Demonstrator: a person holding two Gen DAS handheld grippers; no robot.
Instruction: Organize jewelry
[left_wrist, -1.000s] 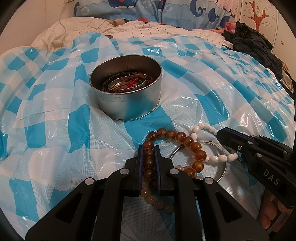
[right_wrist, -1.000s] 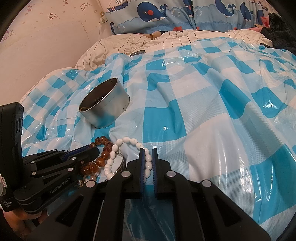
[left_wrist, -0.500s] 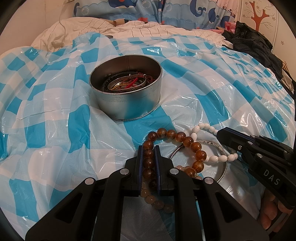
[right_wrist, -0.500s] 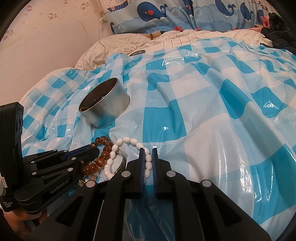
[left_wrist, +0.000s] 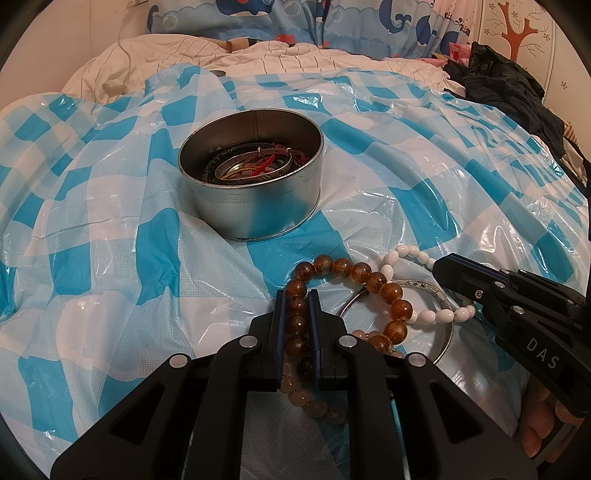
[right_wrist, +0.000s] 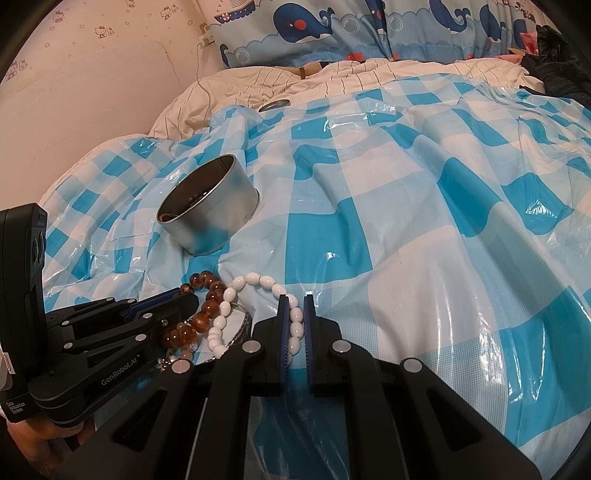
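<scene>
My left gripper (left_wrist: 297, 295) is shut on an amber bead bracelet (left_wrist: 373, 282) lying on the blue checked sheet (left_wrist: 110, 258). My right gripper (right_wrist: 294, 300) is shut on a white bead bracelet (right_wrist: 236, 288), which also shows in the left wrist view (left_wrist: 406, 254). A silver bangle (left_wrist: 436, 291) lies under both bracelets. A paler bead bracelet (left_wrist: 306, 398) lies under the left gripper. A round metal tin (left_wrist: 251, 173) holding several bangles and red cords stands beyond them; it also shows in the right wrist view (right_wrist: 210, 210).
The plastic sheet (right_wrist: 406, 221) covers a soft bed and is wrinkled. Striped bedding (left_wrist: 258, 55) and whale-print pillows (right_wrist: 332, 29) lie at the far edge. Dark clothes (left_wrist: 509, 88) are piled at the far right. A small dark disc (right_wrist: 274, 106) lies by the sheet's far edge.
</scene>
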